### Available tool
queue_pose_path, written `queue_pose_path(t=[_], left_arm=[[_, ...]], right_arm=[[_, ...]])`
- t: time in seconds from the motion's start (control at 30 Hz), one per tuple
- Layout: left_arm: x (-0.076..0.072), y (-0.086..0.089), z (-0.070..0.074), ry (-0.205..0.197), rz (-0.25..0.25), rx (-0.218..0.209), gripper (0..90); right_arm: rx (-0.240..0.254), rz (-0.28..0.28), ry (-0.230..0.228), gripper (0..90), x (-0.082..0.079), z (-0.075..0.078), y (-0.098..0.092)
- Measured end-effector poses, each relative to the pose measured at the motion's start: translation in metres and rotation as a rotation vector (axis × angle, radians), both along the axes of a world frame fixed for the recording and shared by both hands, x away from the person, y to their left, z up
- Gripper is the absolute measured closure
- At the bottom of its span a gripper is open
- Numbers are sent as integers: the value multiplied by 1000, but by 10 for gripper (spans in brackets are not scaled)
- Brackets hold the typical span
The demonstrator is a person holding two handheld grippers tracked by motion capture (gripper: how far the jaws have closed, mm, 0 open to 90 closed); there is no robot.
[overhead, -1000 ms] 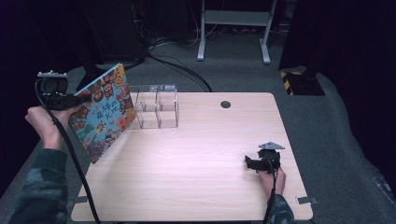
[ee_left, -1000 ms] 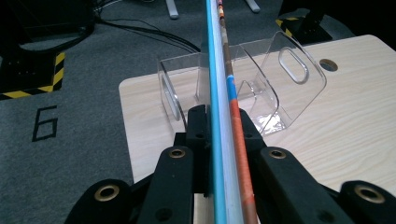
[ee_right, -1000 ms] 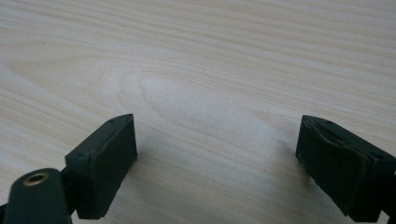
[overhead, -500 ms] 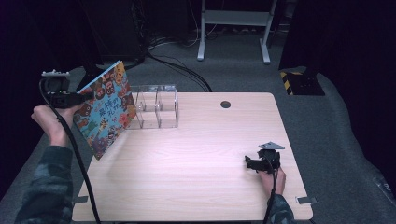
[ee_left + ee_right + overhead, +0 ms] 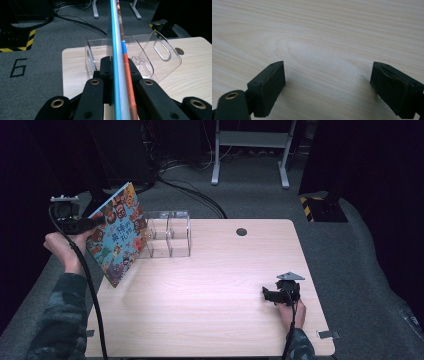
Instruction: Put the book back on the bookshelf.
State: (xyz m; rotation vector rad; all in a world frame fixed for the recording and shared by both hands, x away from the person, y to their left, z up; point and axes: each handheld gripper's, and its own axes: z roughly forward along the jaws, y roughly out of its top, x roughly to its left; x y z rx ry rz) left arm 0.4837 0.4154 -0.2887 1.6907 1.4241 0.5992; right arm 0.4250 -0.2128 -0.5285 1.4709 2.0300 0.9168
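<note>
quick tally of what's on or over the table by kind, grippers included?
Books: 1, a colourful picture book, clamped in the left gripper and held tilted at the table's left edge
Clear plastic racks: 1, the rack at the back left of the table
Grippers: 2, the left one plus the right gripper, open on the tabletop
Total: 4

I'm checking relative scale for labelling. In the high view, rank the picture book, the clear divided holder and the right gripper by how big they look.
1. picture book, though held up nearer the camera.
2. clear divided holder, close behind.
3. right gripper, clearly smallest.
</note>
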Motion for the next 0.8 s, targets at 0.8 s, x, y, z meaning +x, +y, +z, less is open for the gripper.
queue_pose_path(t=[0.8], left_arm=[[8, -2, -20, -25, 122, -121, 808]], right_arm=[[0, 1, 1, 128, -1, 0, 0]])
